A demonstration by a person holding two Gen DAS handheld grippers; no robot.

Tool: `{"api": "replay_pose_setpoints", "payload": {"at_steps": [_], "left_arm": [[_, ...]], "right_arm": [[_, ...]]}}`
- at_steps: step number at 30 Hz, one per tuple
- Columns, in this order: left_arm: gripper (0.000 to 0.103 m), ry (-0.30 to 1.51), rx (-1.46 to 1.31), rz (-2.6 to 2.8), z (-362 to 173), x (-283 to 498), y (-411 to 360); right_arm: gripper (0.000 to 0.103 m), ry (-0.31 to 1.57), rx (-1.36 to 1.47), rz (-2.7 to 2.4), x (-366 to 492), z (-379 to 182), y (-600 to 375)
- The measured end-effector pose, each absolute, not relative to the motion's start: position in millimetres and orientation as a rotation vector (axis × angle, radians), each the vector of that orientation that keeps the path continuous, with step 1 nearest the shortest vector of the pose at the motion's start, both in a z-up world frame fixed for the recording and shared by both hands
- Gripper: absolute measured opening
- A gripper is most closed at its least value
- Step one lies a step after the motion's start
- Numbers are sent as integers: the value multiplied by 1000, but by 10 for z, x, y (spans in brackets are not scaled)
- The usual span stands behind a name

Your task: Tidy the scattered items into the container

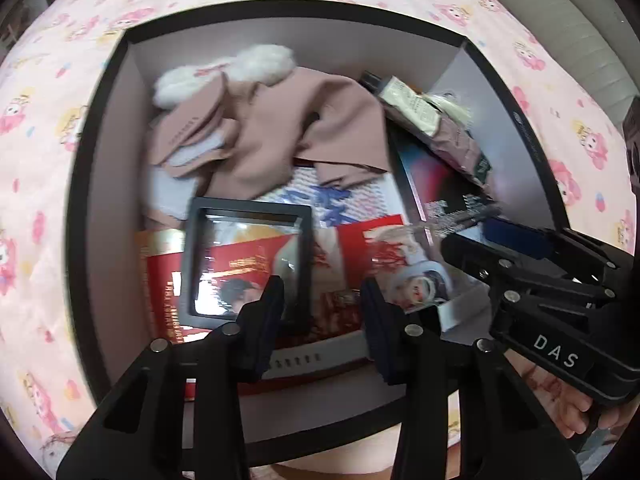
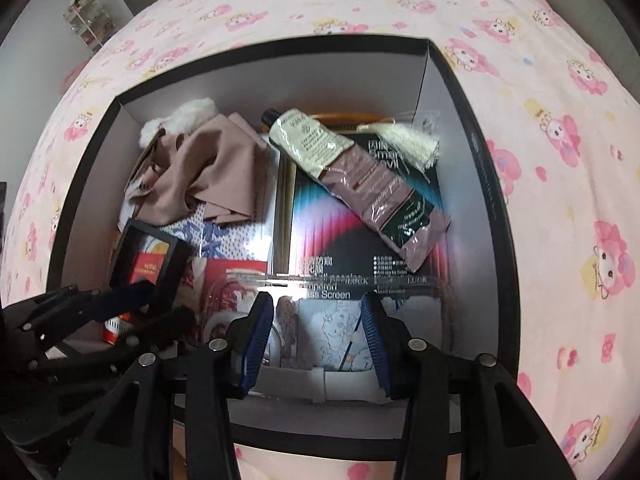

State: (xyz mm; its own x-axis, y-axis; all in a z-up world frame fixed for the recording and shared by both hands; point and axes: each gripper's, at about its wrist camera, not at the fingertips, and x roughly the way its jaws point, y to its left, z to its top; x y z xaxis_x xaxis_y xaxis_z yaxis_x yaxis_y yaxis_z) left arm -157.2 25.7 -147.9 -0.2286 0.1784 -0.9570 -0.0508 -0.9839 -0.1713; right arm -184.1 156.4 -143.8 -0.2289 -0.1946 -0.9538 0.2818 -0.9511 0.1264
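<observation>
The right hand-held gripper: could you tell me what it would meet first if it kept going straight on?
Probably the clear acrylic plate lying in the black box, between the right hand-held gripper fingers; depth is uncertain.

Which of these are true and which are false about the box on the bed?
1. The box sits on a pink cartoon bedsheet. True.
2. The cream tube lies outside the box. False: it lies inside, on a dark packet.
3. The pink cloth with white fluff is in the box. True.
4. The box is empty. False: it holds many things.
5. The right gripper squeezes the tube. False: its fingers are apart, away from the tube.
</observation>
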Motion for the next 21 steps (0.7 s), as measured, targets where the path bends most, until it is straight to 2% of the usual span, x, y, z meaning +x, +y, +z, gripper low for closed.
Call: {"api": "replay_pose_setpoints", "payload": {"at_steps": [3, 6, 10, 12, 15, 19, 20, 21], "left_arm": [[41, -87, -1883, 2419, -1476, -1563, 153], [39, -123, -1868, 2400, -1433, -1528, 93], [52, -223, -1732, 2396, -1268, -1534, 96], [52, -277, -1700, 2404, -1244, -1609, 74], [52, -331, -1753, 2391, -1334, -1726, 35], [52, -302, -1835, 2370, -1453, -1747, 138], [52, -291, -1842, 2369, -1448, -1726, 137], [52, -288, -1856, 2361, -1440, -1703, 131]], "right_arm": [[45, 115, 1737, -2240, -1849, -1453, 1559], [45, 128, 1735, -2243, -1846, -1446, 1559], [45, 95, 1686, -2307, -1868, -1336, 1634], [46, 115, 1643, -2360, -1903, -1276, 1648], [46, 192, 1635, -2389, -1960, -1314, 1610], [47, 327, 1633, -2383, -1905, -1371, 1513], [47, 310, 1649, -2352, -1860, -1404, 1539], [51, 262, 1691, -2300, -1874, -1439, 1540]]}}
